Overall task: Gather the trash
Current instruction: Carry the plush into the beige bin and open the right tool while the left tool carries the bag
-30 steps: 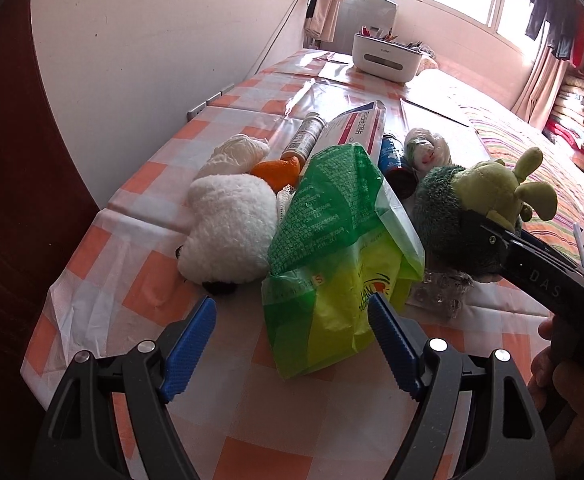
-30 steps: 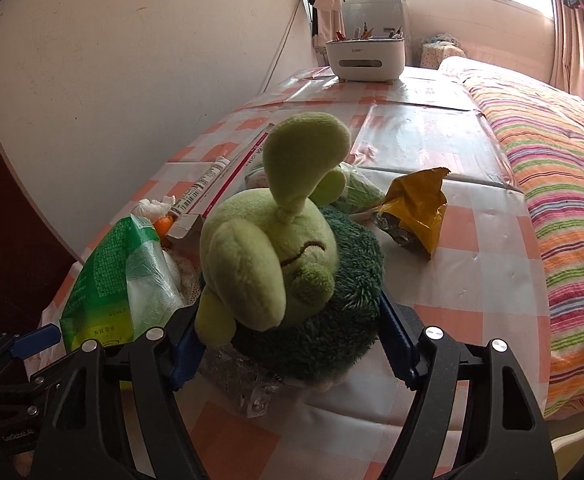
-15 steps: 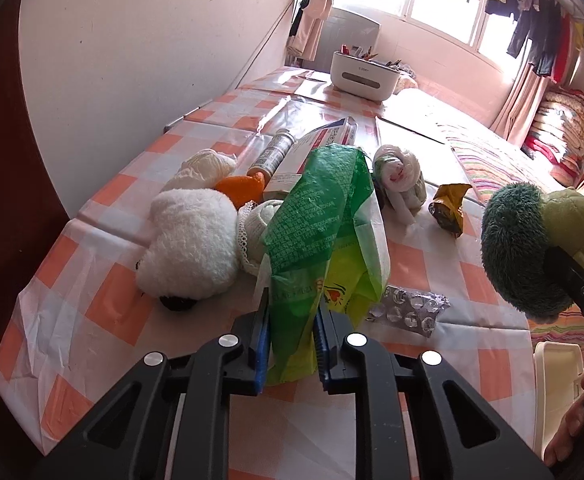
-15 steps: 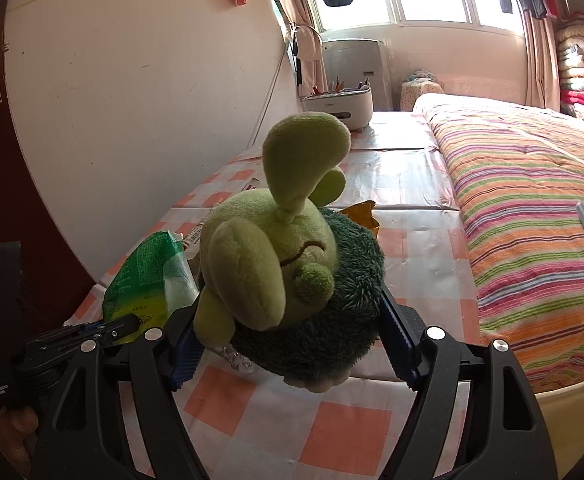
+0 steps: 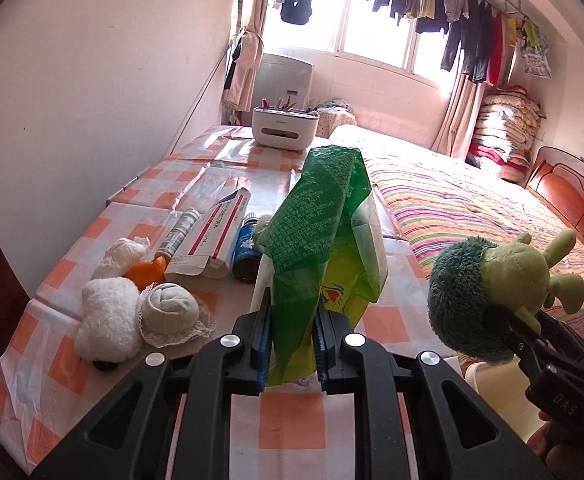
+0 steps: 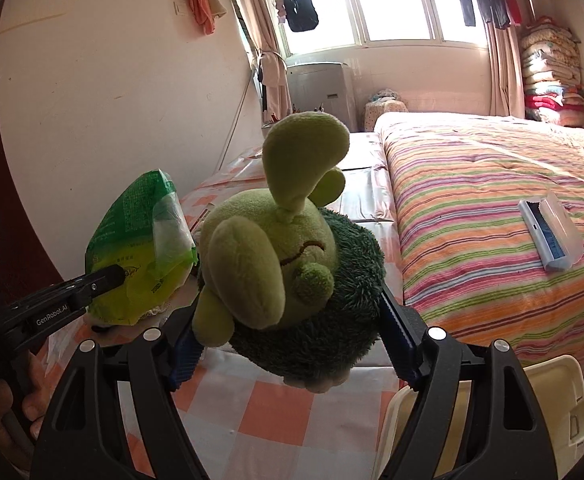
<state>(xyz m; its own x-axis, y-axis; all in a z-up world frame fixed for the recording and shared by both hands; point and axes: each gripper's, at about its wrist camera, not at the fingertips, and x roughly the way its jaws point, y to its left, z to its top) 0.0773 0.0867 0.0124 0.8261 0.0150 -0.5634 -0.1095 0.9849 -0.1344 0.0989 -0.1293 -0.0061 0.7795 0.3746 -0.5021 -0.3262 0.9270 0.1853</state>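
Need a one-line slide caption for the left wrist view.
Left gripper clamps green plastic bag above checkered table; right gripper holds green plush toy.

The left gripper (image 5: 291, 344), wide open a second ago, is now clamped on the green bag (image 5: 320, 248), which is raised off the checked tablecloth (image 5: 52, 360). The green plush toy (image 6: 288, 264) is carried higher in the right gripper (image 6: 292, 344), off the tablecloth.
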